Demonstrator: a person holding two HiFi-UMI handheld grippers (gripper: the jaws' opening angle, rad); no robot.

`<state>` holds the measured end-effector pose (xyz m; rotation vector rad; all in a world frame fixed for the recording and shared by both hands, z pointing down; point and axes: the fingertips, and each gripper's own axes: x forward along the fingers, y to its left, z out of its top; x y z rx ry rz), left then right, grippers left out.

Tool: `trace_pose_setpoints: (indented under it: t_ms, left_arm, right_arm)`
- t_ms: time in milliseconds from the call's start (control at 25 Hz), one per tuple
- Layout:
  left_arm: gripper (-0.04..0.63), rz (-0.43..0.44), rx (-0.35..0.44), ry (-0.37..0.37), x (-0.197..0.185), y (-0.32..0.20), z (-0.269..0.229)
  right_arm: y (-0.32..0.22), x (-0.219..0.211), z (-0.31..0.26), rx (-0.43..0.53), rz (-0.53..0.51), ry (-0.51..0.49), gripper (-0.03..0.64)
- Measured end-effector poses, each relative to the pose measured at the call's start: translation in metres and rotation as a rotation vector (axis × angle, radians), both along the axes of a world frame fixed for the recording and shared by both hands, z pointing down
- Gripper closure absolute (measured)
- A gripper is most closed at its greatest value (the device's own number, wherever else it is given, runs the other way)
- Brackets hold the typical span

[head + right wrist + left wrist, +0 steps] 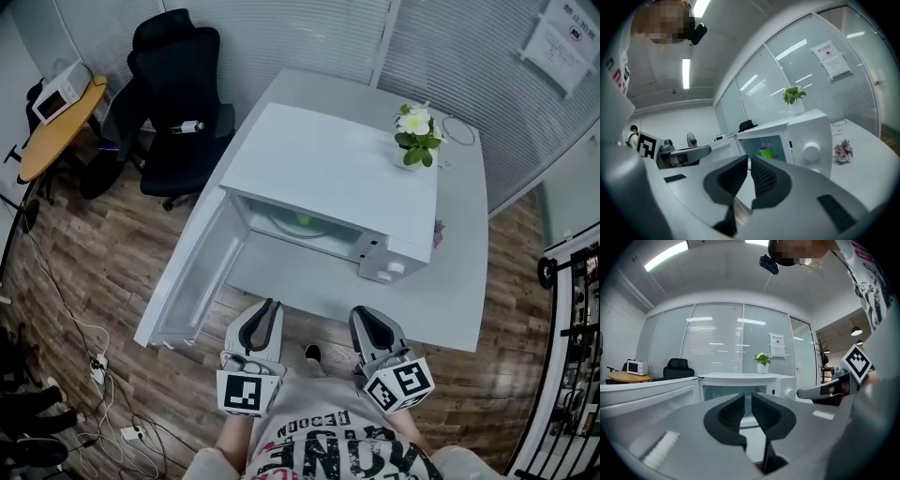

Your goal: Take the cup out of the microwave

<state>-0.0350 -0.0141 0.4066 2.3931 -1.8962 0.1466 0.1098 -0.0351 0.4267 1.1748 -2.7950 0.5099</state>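
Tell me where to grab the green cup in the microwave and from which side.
Grip the green cup by its side wall, just below the rim. It stands upright in the microwave, whose door hangs open at left, so probably come in level through the open front with the right gripper, which faces it.

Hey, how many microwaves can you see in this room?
2. One microwave, door open, stands on the white table at centre; a smaller microwave sits on the round wooden table at far left. Others may be hidden out of frame.
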Motion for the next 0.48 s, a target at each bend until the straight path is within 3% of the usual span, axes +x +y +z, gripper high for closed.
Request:
trace_pose_setpoints:
  t_ms: [240,480]
  left_arm:
    - [0.538,0.006,-0.002,-0.010,-0.005,-0.016,0.001]
    - [0.538,0.037,-0.023,0.029,-0.016,-0.046,-0.001]
  right_arm:
    - [-0.014,-0.005,0.001,-0.011,0.001,0.001,0.588]
    - [-0.041,-0.026,-0.002,-0.013,0.011,0.004,0.587]
